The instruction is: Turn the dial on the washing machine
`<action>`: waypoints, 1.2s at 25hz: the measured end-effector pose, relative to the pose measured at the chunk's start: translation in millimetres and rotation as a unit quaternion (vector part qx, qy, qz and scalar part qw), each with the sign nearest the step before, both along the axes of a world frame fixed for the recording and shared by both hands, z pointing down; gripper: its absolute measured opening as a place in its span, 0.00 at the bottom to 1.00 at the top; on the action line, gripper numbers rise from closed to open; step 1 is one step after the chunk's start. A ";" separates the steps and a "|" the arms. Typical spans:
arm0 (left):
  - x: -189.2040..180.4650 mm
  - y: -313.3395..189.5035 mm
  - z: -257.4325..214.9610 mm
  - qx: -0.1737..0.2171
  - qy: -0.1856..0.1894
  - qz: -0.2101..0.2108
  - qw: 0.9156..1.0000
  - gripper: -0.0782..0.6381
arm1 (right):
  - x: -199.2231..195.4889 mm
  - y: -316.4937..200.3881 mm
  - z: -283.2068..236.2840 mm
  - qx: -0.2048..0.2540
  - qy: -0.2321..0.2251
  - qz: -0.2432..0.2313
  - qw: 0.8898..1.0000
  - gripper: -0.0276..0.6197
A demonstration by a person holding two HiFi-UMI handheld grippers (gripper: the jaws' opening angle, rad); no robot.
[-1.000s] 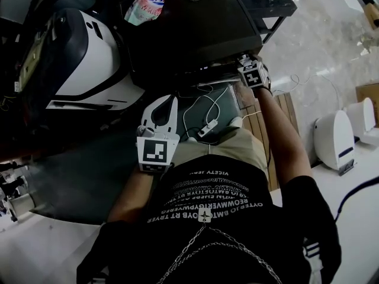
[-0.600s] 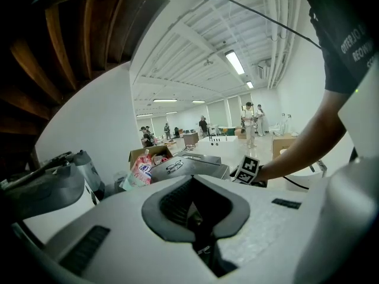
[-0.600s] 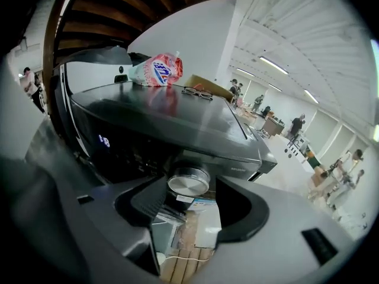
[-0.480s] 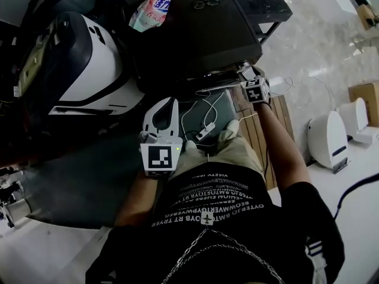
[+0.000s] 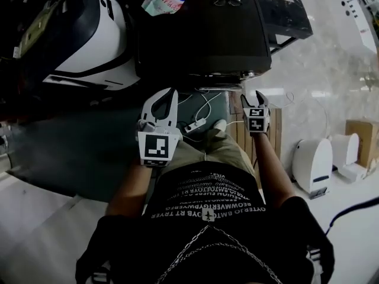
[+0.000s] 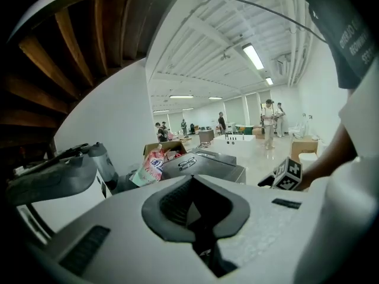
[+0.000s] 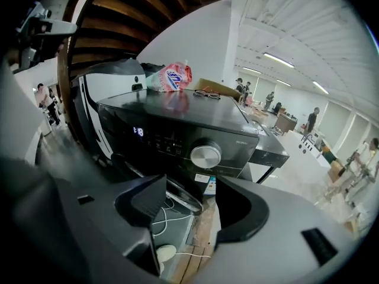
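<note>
Jaws on the left gripper sit pressed together, tips meeting, nothing caught between them. It hangs in front of the washing machine, apart from it.

Far left is a black-and-white machine, its lower body lost in shadow. Next along, a pink and teal pouch sits at the far left corner of the washing machine's top. It carries bold print, too small to read, and I can't tell whether it lies on the lid or behind it.

The washing machine is the big black box up the middle, with a pair of glasses resting on its lid. In the head view its front panel is tucked under the top edge, so the dial is hidden there.

The right gripper view does show the dial. It is a round silver knob, right of centre on the front panel, with its face pointing straight out toward the gripper and its axis level. Left of it are lit digits, something like 18, but I'm not sure. A small word right of the dial and a sticker below it are both unreadable.

The right gripper has its jaws wide apart and empty, held short of the dial with clear air between. Through the gap are wooden slats.

The person's black shirt carries rows of white capitals, upside down. Far right are a white unit and a cardboard box at the frame edge.
</note>
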State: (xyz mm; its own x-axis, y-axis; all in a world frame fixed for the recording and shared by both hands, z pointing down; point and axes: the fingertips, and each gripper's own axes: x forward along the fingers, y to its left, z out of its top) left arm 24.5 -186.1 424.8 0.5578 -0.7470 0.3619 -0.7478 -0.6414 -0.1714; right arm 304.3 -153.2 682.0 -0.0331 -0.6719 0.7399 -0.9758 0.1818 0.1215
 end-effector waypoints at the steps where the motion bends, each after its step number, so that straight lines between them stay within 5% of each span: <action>1: 8.9 -3.7 -3.8 -0.002 0.009 -0.013 1.000 0.12 | 5.0 -0.8 0.5 0.000 -0.007 -0.005 1.000 0.44; 9: 32.1 -9.8 -24.7 0.023 0.006 -0.070 0.997 0.12 | 16.0 -27.3 3.8 0.005 -0.019 -0.064 0.998 0.44; 15: 6.5 12.5 -21.3 0.012 -0.005 -0.089 0.996 0.12 | 15.9 -52.0 6.3 0.006 -0.043 -0.032 0.999 0.45; 26: -37.4 87.8 12.9 -0.025 -0.003 -0.092 0.995 0.12 | 14.1 -77.5 27.9 -0.019 0.004 -0.002 1.000 0.46; 30: -51.1 96.7 9.4 -0.019 0.001 -0.102 0.995 0.12 | 19.9 -76.6 29.5 -0.028 -0.046 0.035 0.998 0.45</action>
